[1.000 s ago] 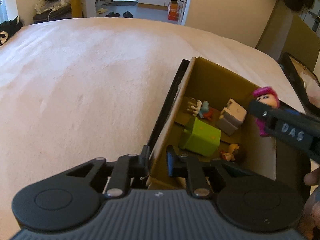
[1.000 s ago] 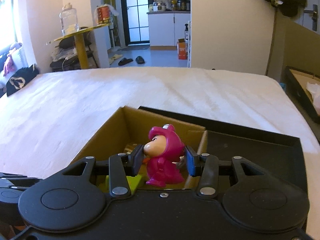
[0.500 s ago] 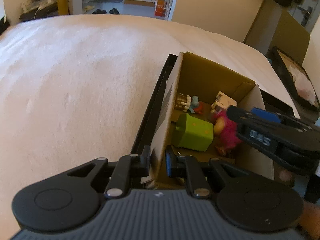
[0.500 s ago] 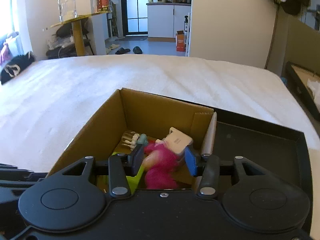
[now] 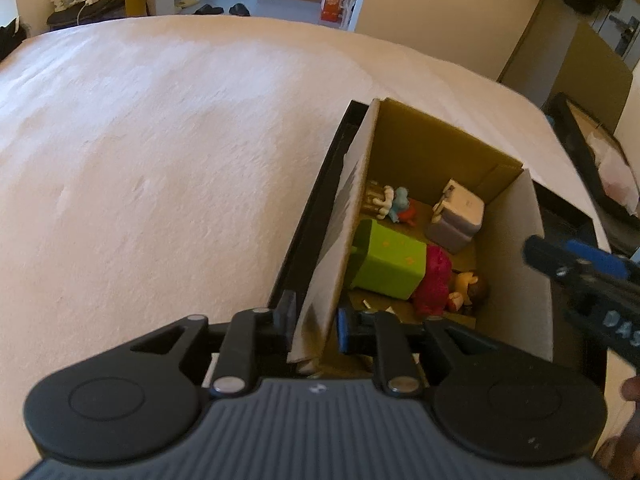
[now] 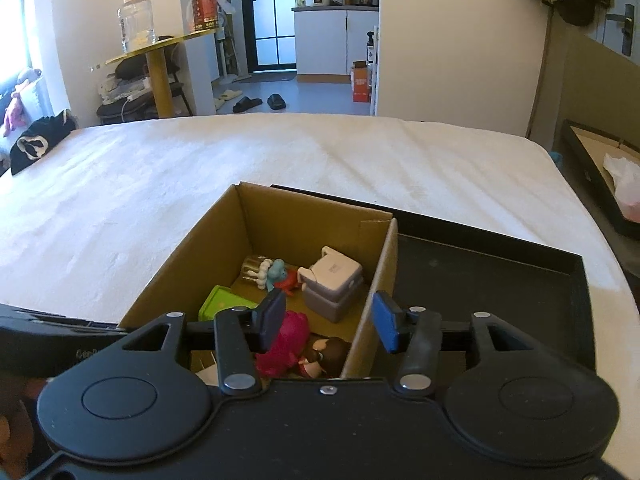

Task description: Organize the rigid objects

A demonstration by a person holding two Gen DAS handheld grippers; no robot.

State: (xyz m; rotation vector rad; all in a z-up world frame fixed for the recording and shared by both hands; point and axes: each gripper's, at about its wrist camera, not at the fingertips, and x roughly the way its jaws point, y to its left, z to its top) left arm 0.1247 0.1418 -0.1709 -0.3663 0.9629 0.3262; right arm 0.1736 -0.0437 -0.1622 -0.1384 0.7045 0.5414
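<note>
Left wrist view: the left gripper [image 5: 313, 322] pinches the near wall of an open cardboard box [image 5: 516, 240], one finger outside the cardboard and the other inside, both pressed against it. The box sits in a shallow black tray [image 5: 310, 216] on a bed covered with a white sheet [image 5: 160, 160]. Inside the box lies a green block-shaped toy [image 5: 386, 266] on its side, with a pink-hooded figurine [image 5: 436, 280] lying just beside it, touching its right end. A small doll with brown hair [image 5: 470, 288] lies against the pink figure near the right wall. Farther back stand a white and grey box-shaped toy [image 5: 456, 220] and a small blue and white figure [image 5: 394, 208] beside a red piece. The right gripper [image 5: 588, 280] reaches in from the right edge of the frame, above the box's right wall.

Right wrist view: the right gripper [image 6: 330, 324] hovers over the box's near right corner with its blue-padded fingers [image 6: 386, 322] spread wide and empty, straddling the right wall of the cardboard box [image 6: 180, 272]. The pink-hooded figurine [image 6: 286, 344] lies on the box floor below the left finger, next to the brown-haired doll [image 6: 324, 356]. The black tray [image 6: 500, 280] extends to the right. Beyond the bed, a doorway opens on a kitchen [image 6: 332, 20].
</note>
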